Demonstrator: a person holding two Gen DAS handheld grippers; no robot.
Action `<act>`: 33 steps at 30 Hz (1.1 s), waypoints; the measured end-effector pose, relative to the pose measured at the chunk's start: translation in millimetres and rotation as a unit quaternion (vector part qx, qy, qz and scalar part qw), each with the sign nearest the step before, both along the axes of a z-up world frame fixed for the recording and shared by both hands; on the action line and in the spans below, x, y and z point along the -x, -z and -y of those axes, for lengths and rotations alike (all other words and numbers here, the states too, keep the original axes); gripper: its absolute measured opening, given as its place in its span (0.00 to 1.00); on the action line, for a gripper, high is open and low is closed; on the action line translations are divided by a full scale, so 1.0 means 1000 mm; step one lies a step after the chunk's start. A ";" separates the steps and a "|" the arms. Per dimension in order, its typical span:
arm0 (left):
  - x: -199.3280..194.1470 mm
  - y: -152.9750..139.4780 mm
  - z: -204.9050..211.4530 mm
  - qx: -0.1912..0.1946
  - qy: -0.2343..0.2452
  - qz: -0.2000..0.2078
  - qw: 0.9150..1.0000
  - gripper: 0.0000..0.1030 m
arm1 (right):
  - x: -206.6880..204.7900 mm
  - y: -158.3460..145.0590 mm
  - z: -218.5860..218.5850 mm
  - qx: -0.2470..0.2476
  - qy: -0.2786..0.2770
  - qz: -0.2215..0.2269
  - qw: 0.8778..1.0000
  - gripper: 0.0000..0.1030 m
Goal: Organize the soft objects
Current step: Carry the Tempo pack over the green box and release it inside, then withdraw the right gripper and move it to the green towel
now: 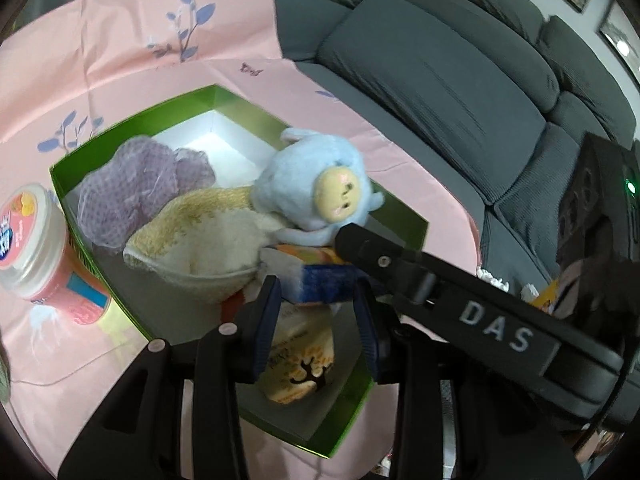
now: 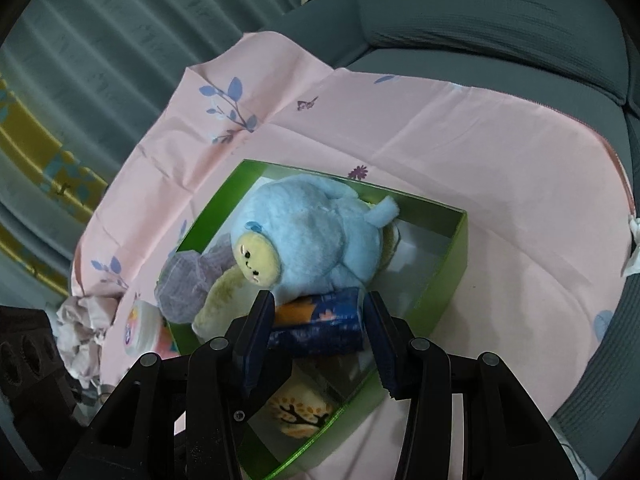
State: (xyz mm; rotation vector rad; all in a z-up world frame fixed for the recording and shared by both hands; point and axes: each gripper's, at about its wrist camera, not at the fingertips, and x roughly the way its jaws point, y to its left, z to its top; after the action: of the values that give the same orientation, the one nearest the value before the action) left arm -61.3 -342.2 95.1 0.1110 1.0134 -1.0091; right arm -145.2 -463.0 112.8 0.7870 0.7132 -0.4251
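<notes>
The blue-and-orange tissue pack is lying at the centre of both wrist views, inside the green box, wedged under the blue plush doll. I am judging it light, squashy and slick in its plastic wrap, so I am favouring a hold across its short sides. My right gripper is standing part open, straddling the pack; whether the pads are pressing it, I cannot tell. My left gripper is likewise part open around its end. Beside it are lying a nubbly purple mesh puff and a fluffy cream cloth.
</notes>
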 end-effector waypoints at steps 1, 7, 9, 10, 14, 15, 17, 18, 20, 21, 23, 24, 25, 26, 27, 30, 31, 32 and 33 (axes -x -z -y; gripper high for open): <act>-0.002 0.002 -0.001 -0.001 -0.005 -0.008 1.000 0.37 | 0.000 0.001 0.000 0.002 0.000 0.000 1.000 0.48; 0.002 -0.001 -0.008 -0.009 0.001 -0.003 1.000 0.54 | -0.005 0.002 -0.003 0.008 -0.005 -0.009 1.000 0.48; 0.006 -0.006 -0.014 -0.008 0.002 0.009 1.000 0.60 | -0.002 0.000 -0.003 0.005 -0.007 0.001 1.000 0.48; 0.007 -0.009 -0.018 -0.006 0.000 0.013 1.000 0.66 | -0.001 -0.001 -0.003 0.006 -0.008 0.004 1.000 0.50; 0.011 -0.022 -0.037 0.001 -0.009 0.024 1.000 0.75 | 0.002 -0.007 -0.008 0.013 -0.009 0.010 1.000 0.53; 0.012 -0.024 -0.041 0.003 -0.012 0.027 1.000 0.76 | 0.002 -0.009 -0.010 0.012 -0.014 0.015 1.000 0.54; 0.013 -0.029 -0.055 0.011 -0.017 0.029 0.999 0.77 | 0.002 -0.015 -0.016 0.014 -0.031 0.026 0.999 0.54; 0.013 -0.032 -0.062 0.012 -0.020 0.029 0.999 0.78 | 0.002 -0.020 -0.022 0.017 -0.045 0.035 0.998 0.54; 0.013 -0.035 -0.079 0.012 -0.033 0.033 0.999 0.83 | 0.001 -0.027 -0.032 0.023 -0.061 0.052 0.996 0.59; 0.013 -0.038 -0.089 0.011 -0.042 0.037 0.998 0.86 | 0.000 -0.032 -0.038 0.028 -0.069 0.061 0.995 0.65; 0.012 -0.041 -0.110 0.013 -0.064 0.041 0.997 0.89 | -0.003 -0.039 -0.052 0.039 -0.089 0.070 0.993 0.67; 0.012 -0.042 -0.119 0.015 -0.072 0.037 0.997 0.91 | -0.006 -0.043 -0.061 0.044 -0.101 0.073 0.991 0.67; 0.012 -0.043 -0.130 0.021 -0.079 0.031 0.996 0.94 | -0.008 -0.045 -0.067 0.048 -0.109 0.074 0.990 0.67; 0.012 -0.044 -0.140 0.028 -0.084 0.028 0.996 0.95 | -0.010 -0.048 -0.076 0.051 -0.122 0.075 0.988 0.67; 0.013 -0.045 -0.152 0.032 -0.091 0.029 0.995 0.97 | -0.013 -0.050 -0.085 0.055 -0.135 0.078 0.986 0.68; 0.015 -0.047 -0.184 0.029 -0.126 0.040 0.991 0.99 | -0.022 -0.056 -0.112 0.067 -0.175 0.082 0.979 0.77; 0.015 -0.047 -0.195 0.028 -0.143 0.045 0.988 0.98 | -0.024 -0.056 -0.119 0.069 -0.185 0.081 0.977 0.77; 0.015 -0.047 -0.205 0.027 -0.156 0.050 0.986 0.99 | -0.028 -0.056 -0.128 0.071 -0.200 0.078 0.974 0.77; 0.014 -0.047 -0.216 0.027 -0.169 0.053 0.984 0.99 | -0.033 -0.054 -0.138 0.071 -0.218 0.074 0.971 0.77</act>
State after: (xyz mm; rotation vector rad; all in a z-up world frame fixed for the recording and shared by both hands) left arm -75.4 -126.4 142.5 -0.0519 0.8716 -0.7131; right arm -112.0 -324.6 166.8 0.5019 0.6846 -0.0177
